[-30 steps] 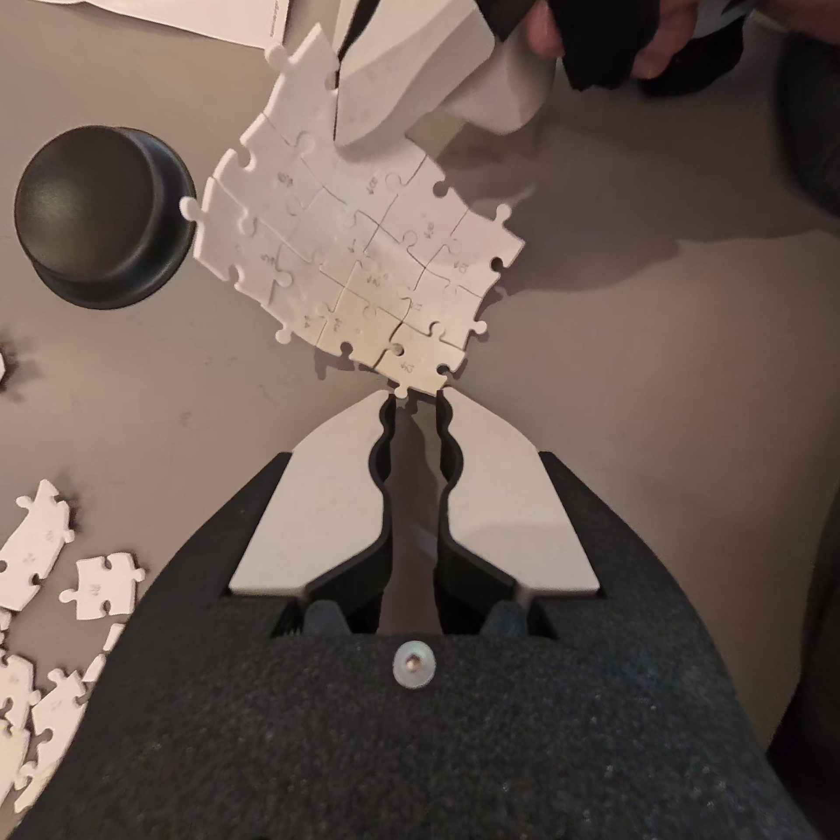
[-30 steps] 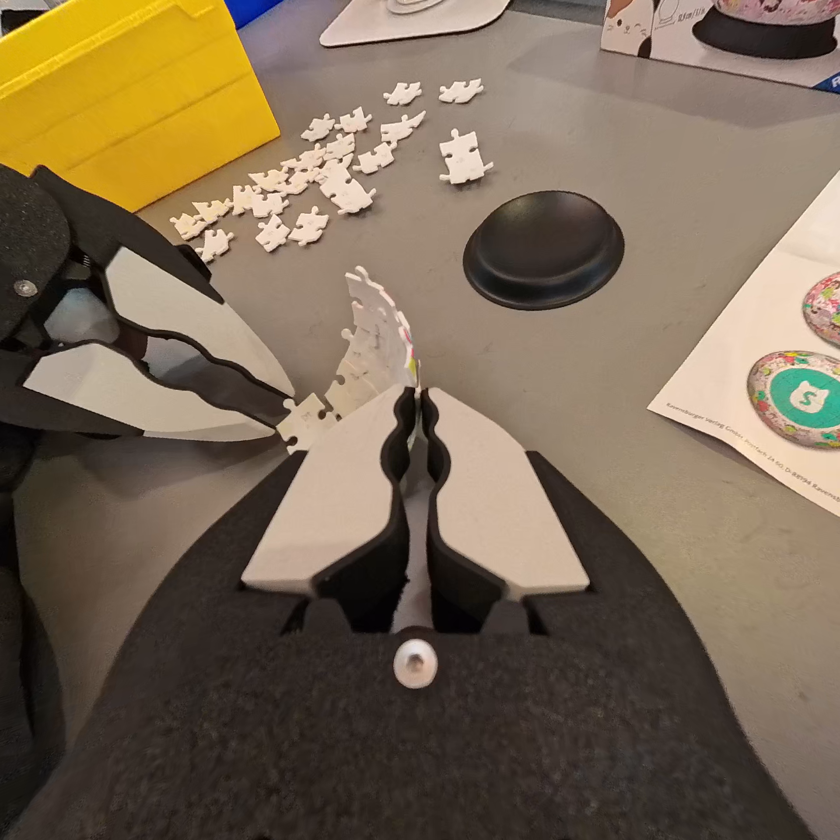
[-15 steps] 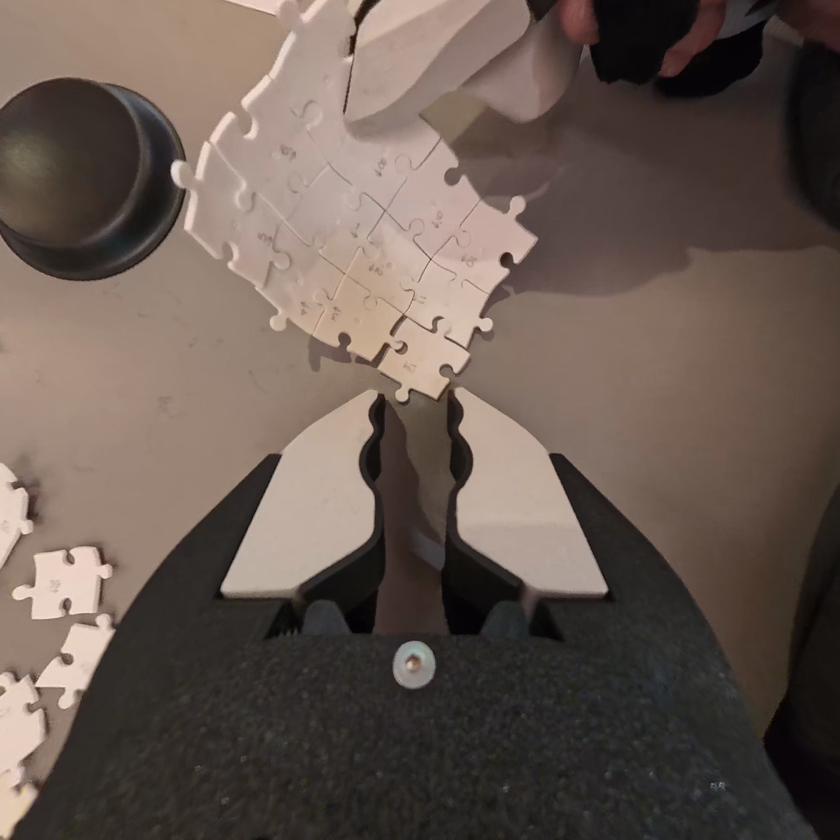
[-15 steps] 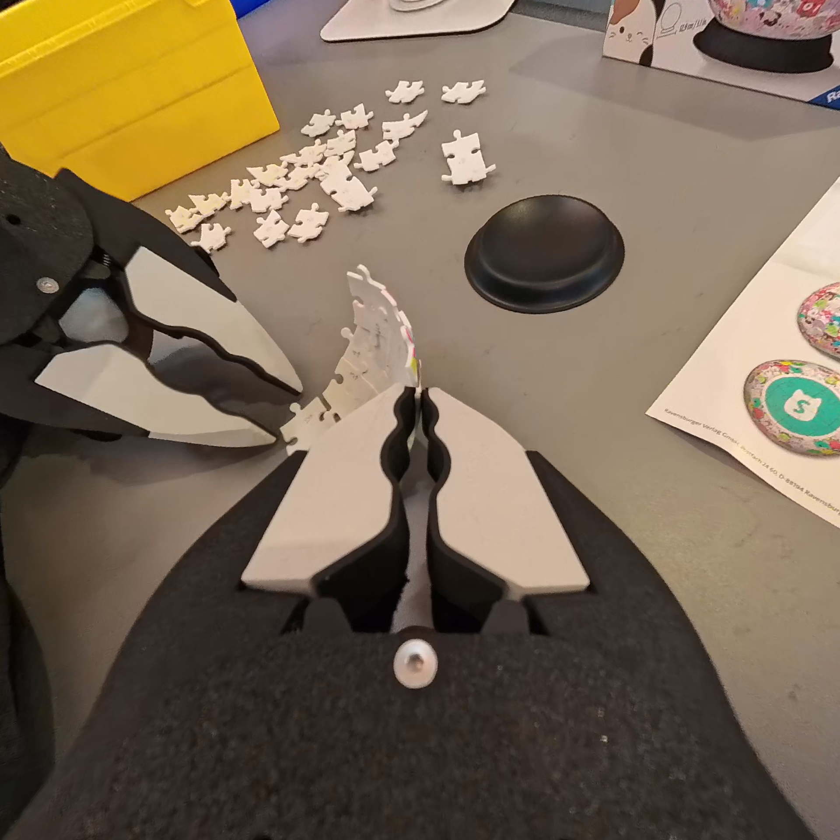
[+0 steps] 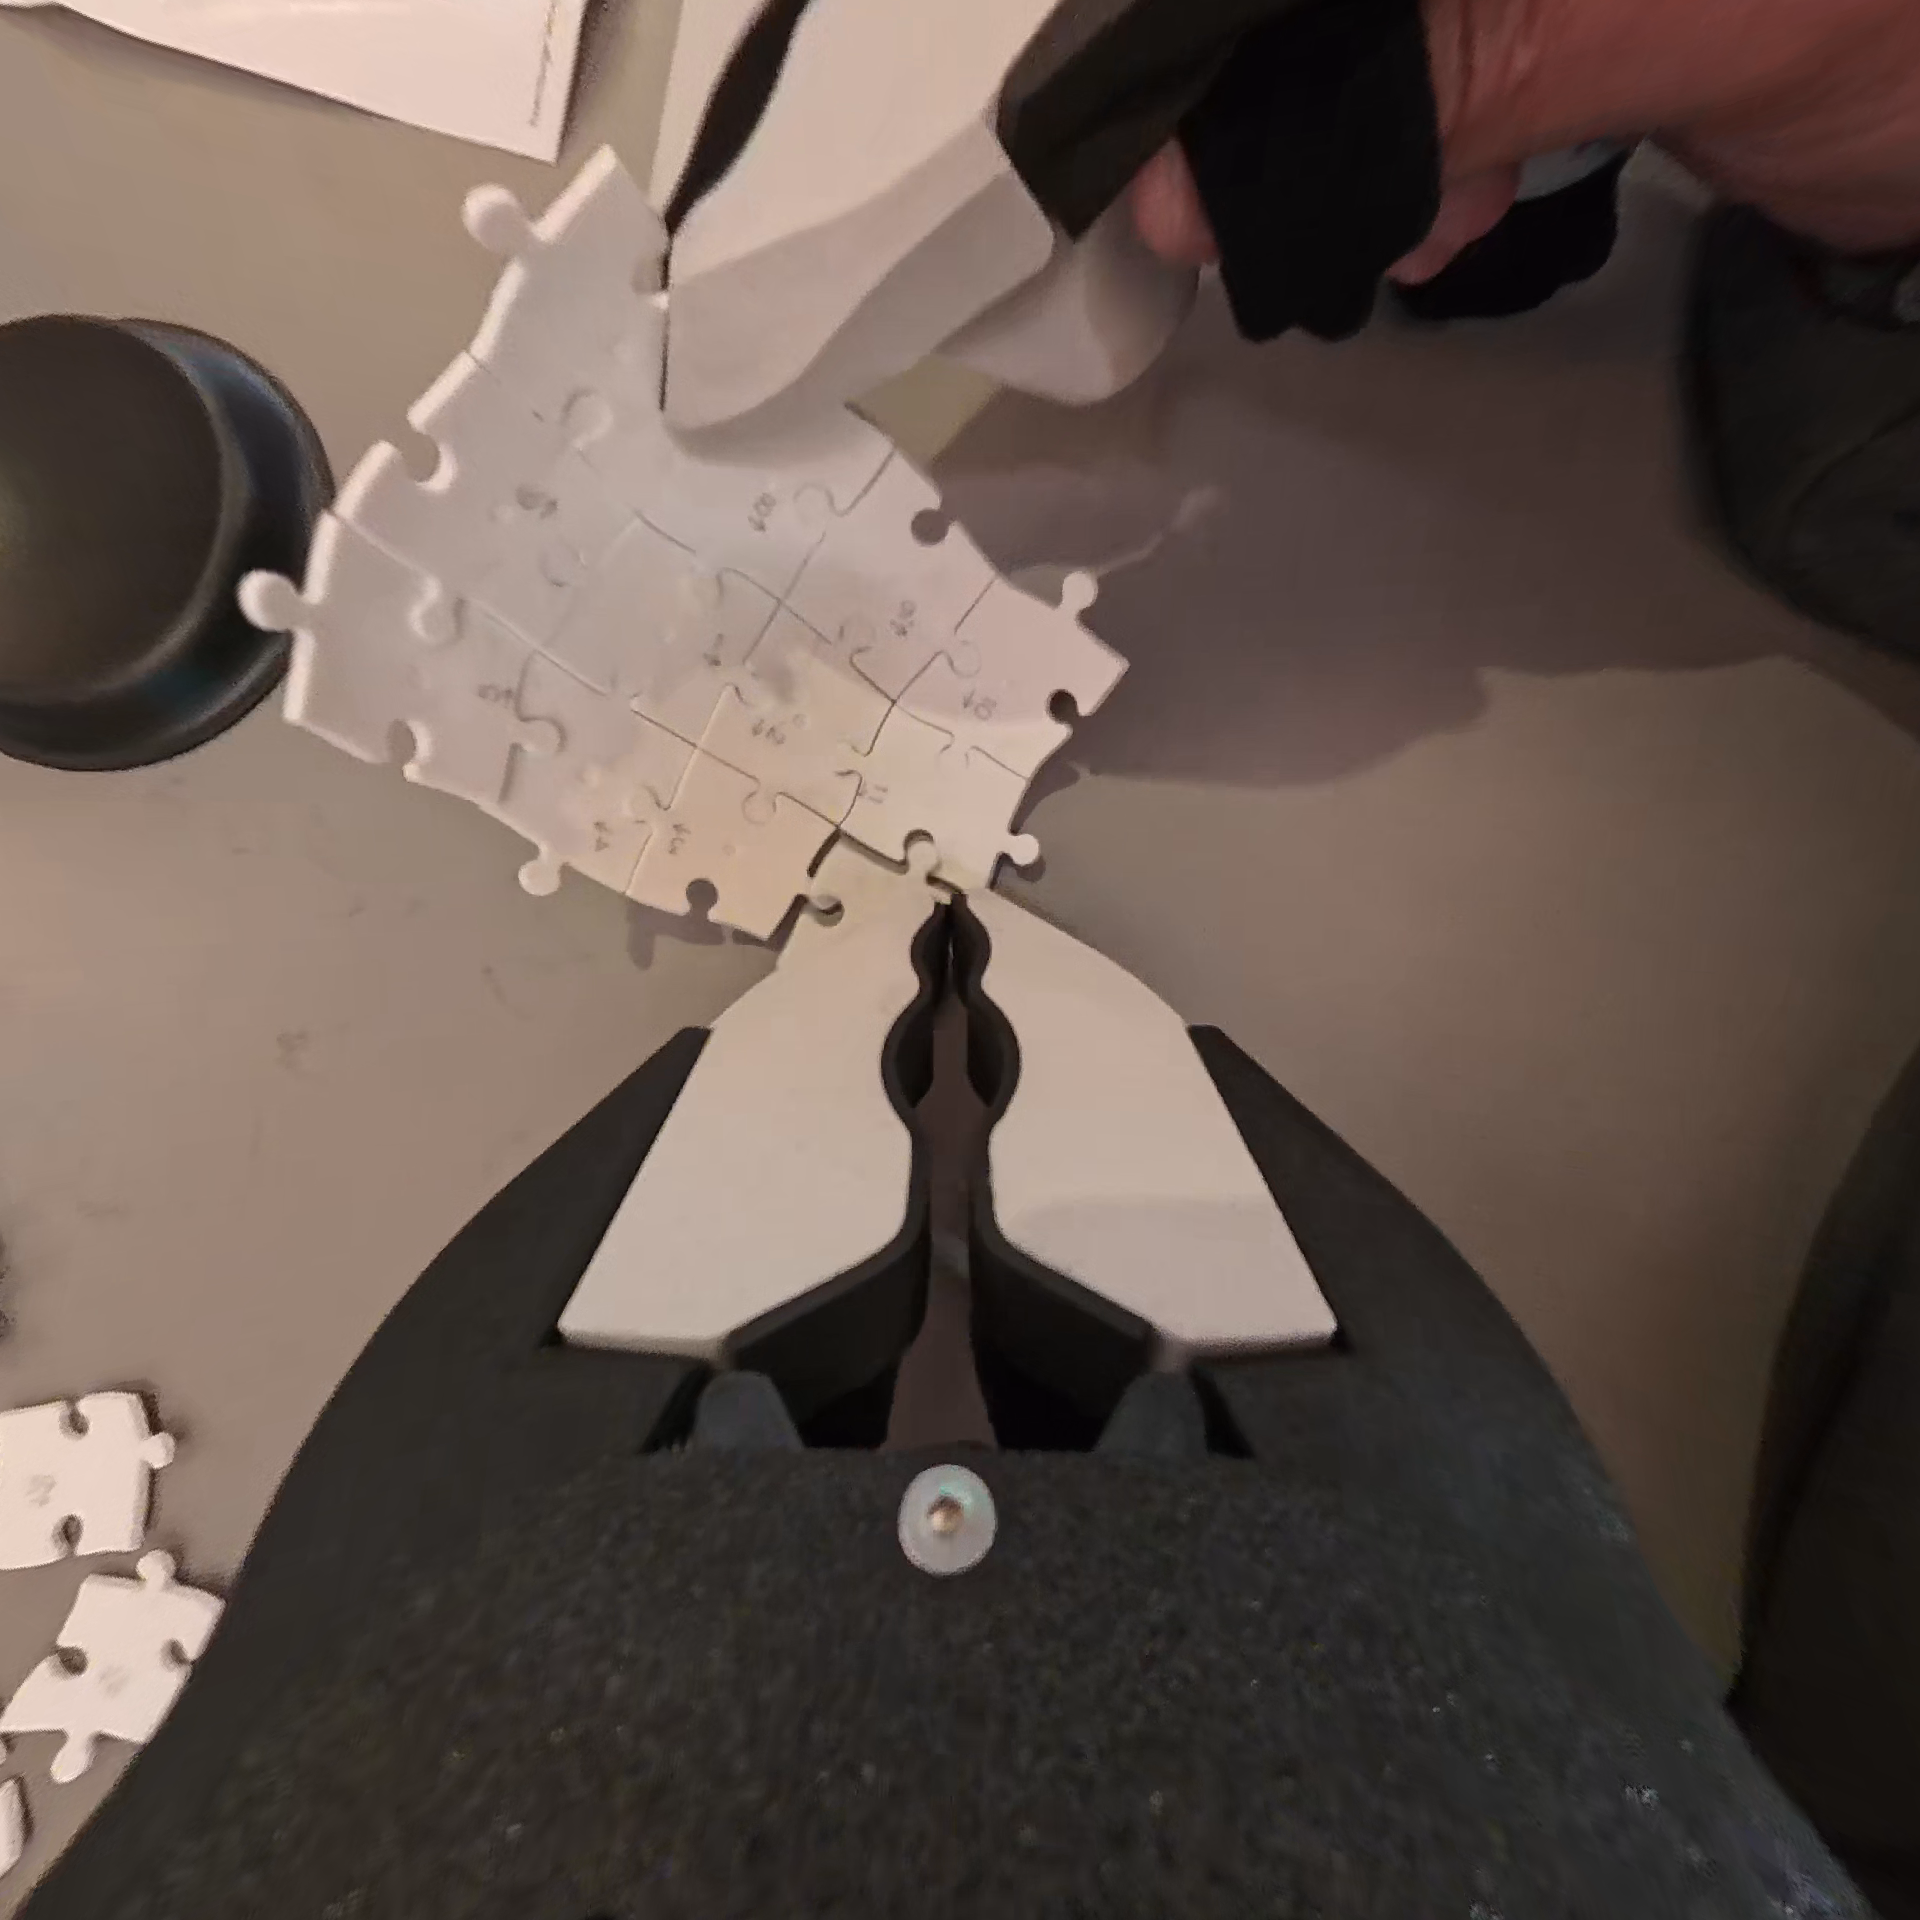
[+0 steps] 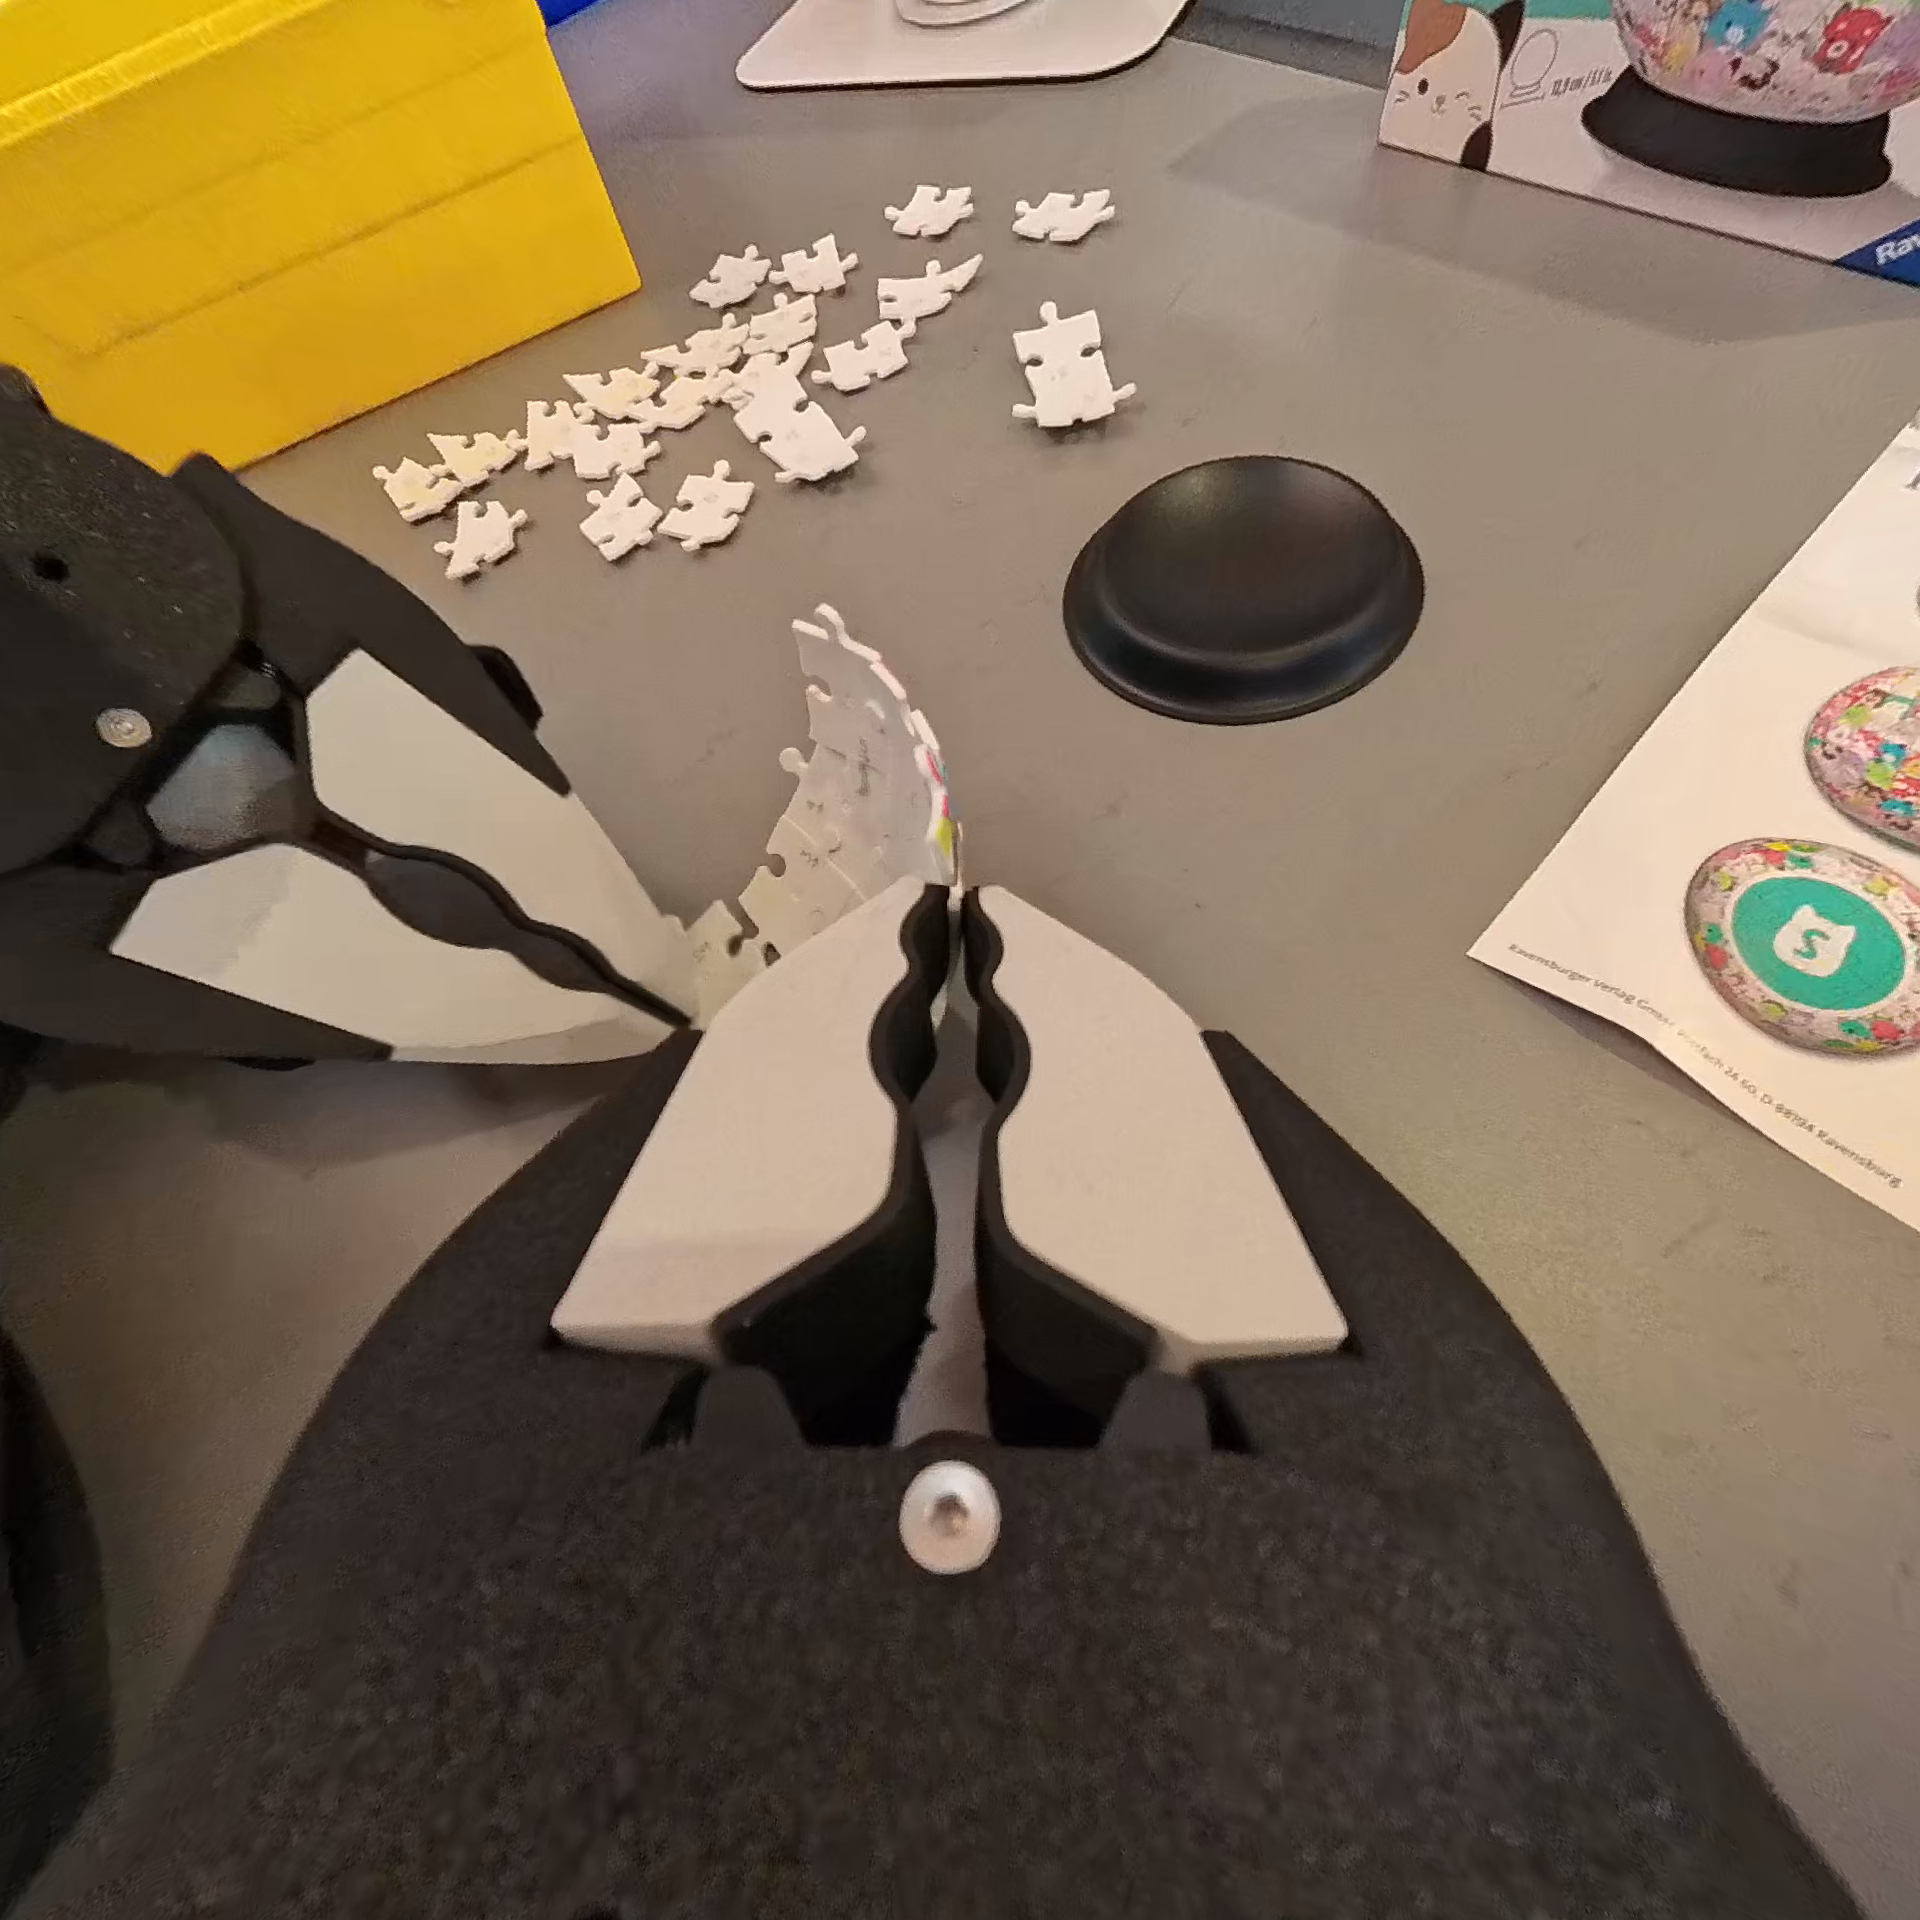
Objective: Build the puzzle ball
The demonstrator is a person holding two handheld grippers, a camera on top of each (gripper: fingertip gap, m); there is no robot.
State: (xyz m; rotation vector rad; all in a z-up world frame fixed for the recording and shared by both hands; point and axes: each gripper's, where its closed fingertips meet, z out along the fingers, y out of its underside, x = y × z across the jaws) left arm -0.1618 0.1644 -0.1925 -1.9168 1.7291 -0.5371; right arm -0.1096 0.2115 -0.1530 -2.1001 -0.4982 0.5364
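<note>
A curved section of joined white puzzle pieces (image 5: 707, 644) hangs above the grey table, blank numbered side toward the left wrist view. My right gripper (image 6: 957, 906) is shut on its edge, and in that view the section (image 6: 862, 790) stands edge-on with a colourful rim. The right gripper also shows at the top of the left wrist view (image 5: 670, 405). My left gripper (image 5: 951, 920) is shut on the section's lowest corner piece. It shows at the left of the right wrist view (image 6: 675, 1003), jaws pinched on that piece.
A black round stand (image 6: 1242, 592) lies beyond the section. Several loose white pieces (image 6: 717, 405) lie in front of a yellow bin (image 6: 281, 208). A printed leaflet (image 6: 1766, 935) is on the right and the puzzle box (image 6: 1662, 104) is at the back. A hand (image 5: 1662, 104) holds the right gripper. Some 8 cm of space lies between my two pairs of fingers.
My left gripper was open just below the section; it has moved forward and shut on the lowest piece. The right gripper has kept its grip on the section.
</note>
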